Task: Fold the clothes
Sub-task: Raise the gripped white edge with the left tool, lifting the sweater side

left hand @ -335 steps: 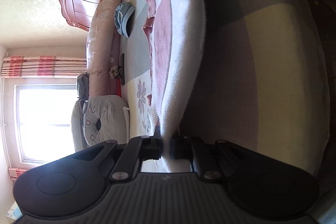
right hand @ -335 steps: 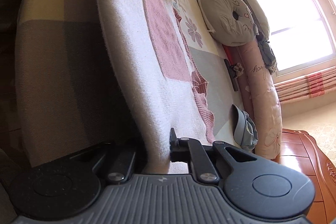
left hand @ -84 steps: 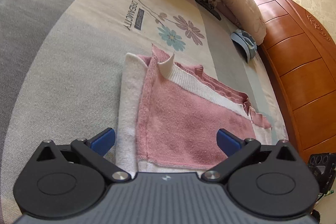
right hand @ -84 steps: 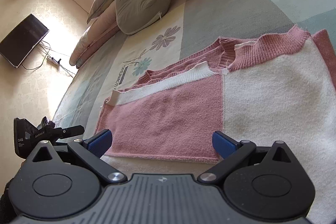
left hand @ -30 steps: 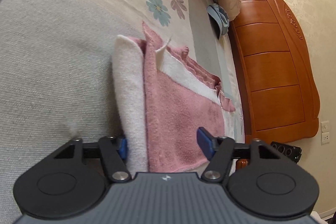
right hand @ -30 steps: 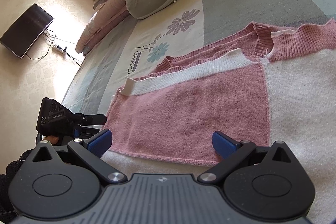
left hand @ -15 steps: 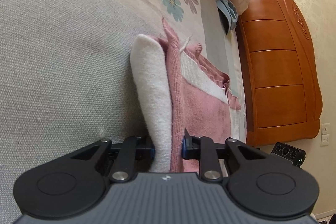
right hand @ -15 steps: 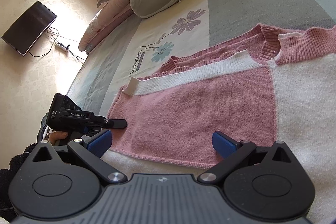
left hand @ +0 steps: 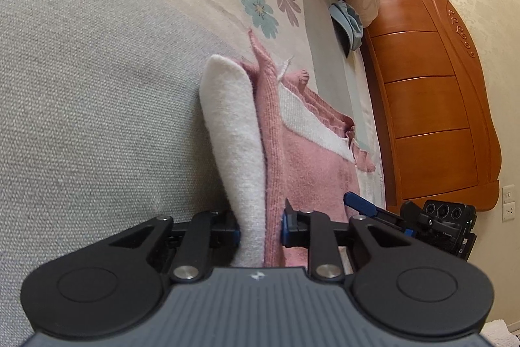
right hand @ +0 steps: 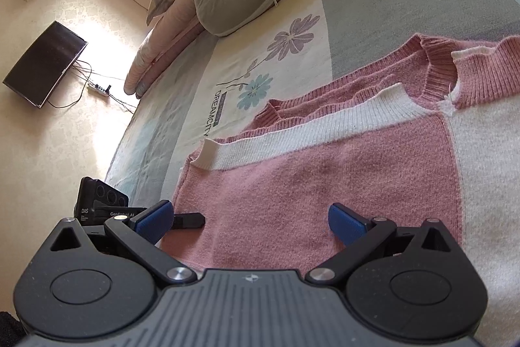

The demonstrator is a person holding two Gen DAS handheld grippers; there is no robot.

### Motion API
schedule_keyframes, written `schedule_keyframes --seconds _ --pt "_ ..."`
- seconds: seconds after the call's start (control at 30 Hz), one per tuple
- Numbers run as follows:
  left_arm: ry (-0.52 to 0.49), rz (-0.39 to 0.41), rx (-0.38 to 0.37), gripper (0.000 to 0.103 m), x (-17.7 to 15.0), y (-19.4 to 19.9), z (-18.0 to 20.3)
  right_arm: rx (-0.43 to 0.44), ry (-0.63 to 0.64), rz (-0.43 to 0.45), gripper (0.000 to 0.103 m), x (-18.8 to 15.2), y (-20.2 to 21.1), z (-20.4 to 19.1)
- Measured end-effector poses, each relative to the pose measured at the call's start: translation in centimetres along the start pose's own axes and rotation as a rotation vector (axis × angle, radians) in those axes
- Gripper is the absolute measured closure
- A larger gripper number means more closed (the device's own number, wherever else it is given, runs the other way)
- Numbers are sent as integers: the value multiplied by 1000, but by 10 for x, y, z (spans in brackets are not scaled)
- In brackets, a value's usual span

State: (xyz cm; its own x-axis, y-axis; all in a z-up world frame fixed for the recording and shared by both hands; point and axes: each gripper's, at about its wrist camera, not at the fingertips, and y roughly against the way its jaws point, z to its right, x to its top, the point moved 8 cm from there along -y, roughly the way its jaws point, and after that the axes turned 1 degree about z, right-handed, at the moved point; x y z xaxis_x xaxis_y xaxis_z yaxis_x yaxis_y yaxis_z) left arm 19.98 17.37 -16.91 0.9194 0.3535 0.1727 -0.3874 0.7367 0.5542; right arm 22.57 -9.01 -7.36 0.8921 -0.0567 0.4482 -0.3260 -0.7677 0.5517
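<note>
A second ago the left gripper (left hand: 260,233) stood half open astride the sweater (right hand: 292,184); now its jaws are pinched on the near left edge, white underlayer and pink panel together, which suggests another fold is about to be carried across (the garment already lies partly folded on the bed (left hand: 97,86)); the sweater runs away from that grip toward the far right; the right gripper (right hand: 250,221) has not closed, its blue pads wide apart and holding nothing, low over the pink panel's near hem, the white half lying to its right.
</note>
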Motion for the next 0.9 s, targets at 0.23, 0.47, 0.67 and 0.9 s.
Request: schedule_keyframes --seconds 0.23,0.47,0.67,0.9 --pt "-12 11 -2 79 0 0 1 -67 26 44 0 34 -31 11" --pt "-22 24 -4 79 -1 1 1 -100 17 56 0 38 -32 4" --pt "-24 40 3 79 -1 2 1 -124 19 -13 0 -9 -8 -13" --pt "-38 49 15 79 -1 2 3 -165 33 -19 0 -50 10 -23"
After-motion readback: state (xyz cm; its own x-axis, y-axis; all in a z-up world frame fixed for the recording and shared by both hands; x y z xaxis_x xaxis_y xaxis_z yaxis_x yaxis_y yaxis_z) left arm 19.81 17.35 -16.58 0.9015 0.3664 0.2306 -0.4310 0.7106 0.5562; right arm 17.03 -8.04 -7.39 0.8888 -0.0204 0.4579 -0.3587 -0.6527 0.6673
